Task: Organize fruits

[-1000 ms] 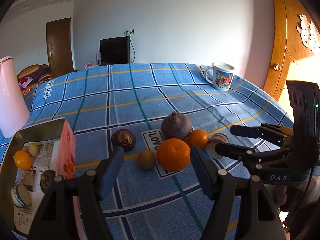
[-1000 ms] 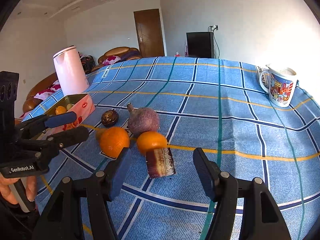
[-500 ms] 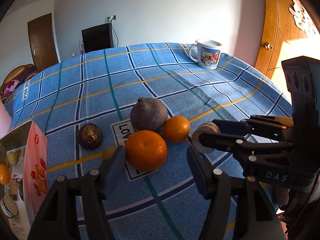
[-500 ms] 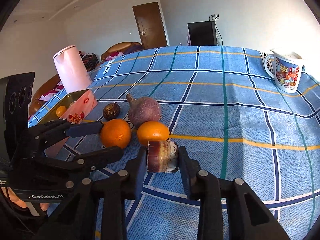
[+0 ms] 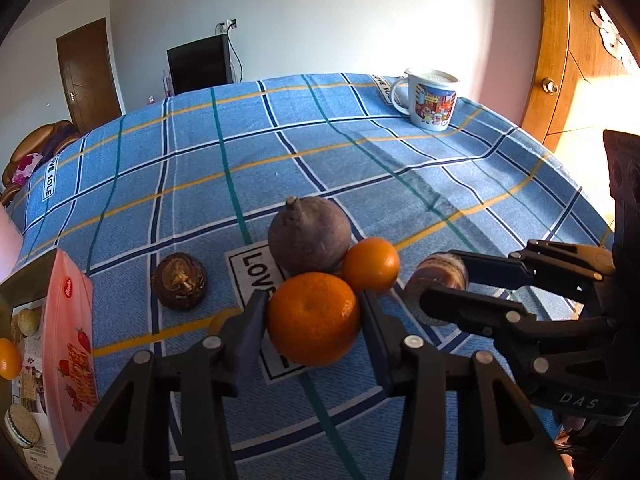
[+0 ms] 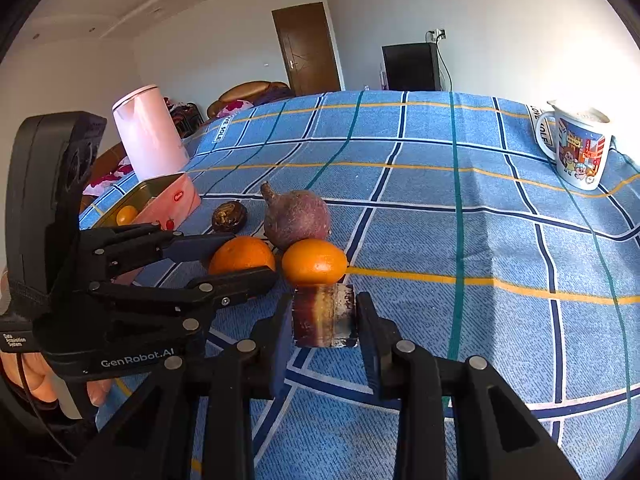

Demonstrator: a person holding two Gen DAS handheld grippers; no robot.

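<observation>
Both tongs have closed in since a second ago; then each stood wide, well short of the fruit; now each brackets a piece.

At the tabletop's left edge the tin already holds a small orange, a pale fruit and a biscuit, so sorting looks begun but far from done; a brown nut-like fruit, the purple fruit, two oranges and a cut stub lie out on the cloth near the front edge, none lifted as far as the views show.

Left tongs sit narrowed round the big orange, pads at or just off its sides; contact looks likely, but a firm hold cannot be told; that orange touches the purple fruit behind it and the smaller orange to its right.

Right tongs stand either side of the stub, pads close to its ends, a thin gap seeming to remain on the right; a true grip cannot be told; the stub lies just in front of the smaller orange.

Mug stands at the far right corner, well apart.
</observation>
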